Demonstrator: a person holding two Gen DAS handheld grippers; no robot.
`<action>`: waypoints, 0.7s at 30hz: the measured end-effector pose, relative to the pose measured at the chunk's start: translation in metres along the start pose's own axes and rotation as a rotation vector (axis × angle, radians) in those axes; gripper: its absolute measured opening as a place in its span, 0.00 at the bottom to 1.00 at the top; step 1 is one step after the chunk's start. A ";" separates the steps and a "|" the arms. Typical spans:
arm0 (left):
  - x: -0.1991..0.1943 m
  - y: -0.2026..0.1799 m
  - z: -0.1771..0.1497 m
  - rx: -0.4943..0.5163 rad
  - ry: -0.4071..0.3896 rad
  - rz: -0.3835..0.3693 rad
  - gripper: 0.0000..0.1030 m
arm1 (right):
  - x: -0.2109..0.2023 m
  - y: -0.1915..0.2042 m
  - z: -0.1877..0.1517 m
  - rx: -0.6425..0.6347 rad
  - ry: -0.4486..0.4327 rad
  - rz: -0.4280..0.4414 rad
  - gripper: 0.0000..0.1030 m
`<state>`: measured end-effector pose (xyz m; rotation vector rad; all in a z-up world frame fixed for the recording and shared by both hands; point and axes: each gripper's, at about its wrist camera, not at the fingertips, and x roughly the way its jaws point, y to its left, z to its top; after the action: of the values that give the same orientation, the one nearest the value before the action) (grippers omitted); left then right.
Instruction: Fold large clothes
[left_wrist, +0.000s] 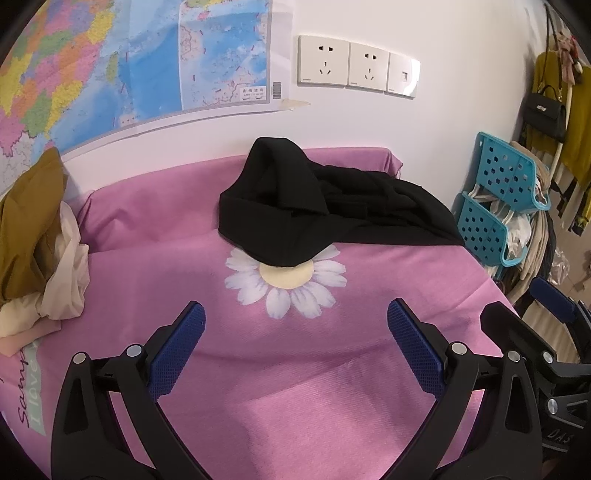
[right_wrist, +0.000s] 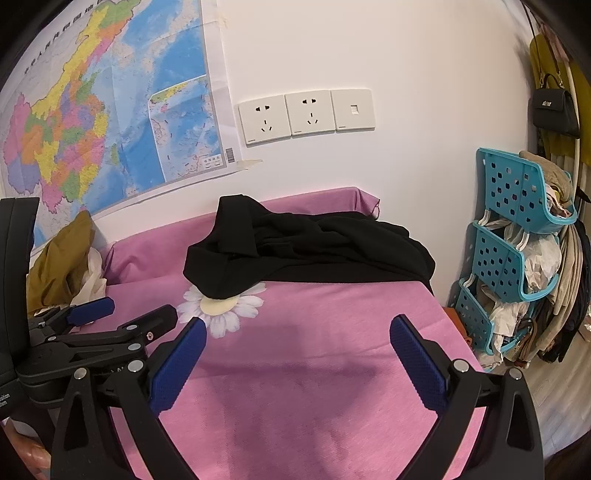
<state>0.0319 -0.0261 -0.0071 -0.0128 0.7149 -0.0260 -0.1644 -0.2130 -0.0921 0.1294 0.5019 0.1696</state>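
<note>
A black garment (left_wrist: 317, 206) lies crumpled in a heap at the back of the pink sheet (left_wrist: 295, 369), partly covering a printed daisy (left_wrist: 284, 288); one part stands up against the wall. The same black garment (right_wrist: 303, 247) shows in the right wrist view. My left gripper (left_wrist: 295, 314) is open above the sheet, well short of the garment, with nothing between its blue pads. My right gripper (right_wrist: 295, 328) is open too, holding nothing. The right gripper (left_wrist: 535, 306) shows at the left view's right edge, and the left gripper (right_wrist: 129, 310) shows at the right view's left.
A pile of mustard and cream clothes (left_wrist: 40, 243) sits at the sheet's left against the wall map (left_wrist: 110, 62). Teal stacked baskets (right_wrist: 517, 236) stuffed with cloth stand right of the bed. Wall sockets (right_wrist: 306, 114) sit above; a black handbag (right_wrist: 554, 107) hangs at the far right.
</note>
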 end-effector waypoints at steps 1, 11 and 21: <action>0.001 0.000 0.000 0.000 0.000 0.002 0.95 | 0.001 0.000 0.001 0.000 0.002 0.001 0.94; 0.007 0.002 0.000 -0.007 0.005 0.011 0.95 | 0.007 -0.003 0.003 -0.017 -0.001 0.002 0.94; 0.011 0.003 0.001 -0.008 0.011 0.010 0.95 | 0.009 -0.005 0.002 -0.010 0.003 0.003 0.94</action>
<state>0.0406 -0.0232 -0.0136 -0.0170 0.7258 -0.0131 -0.1546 -0.2166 -0.0955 0.1201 0.5034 0.1758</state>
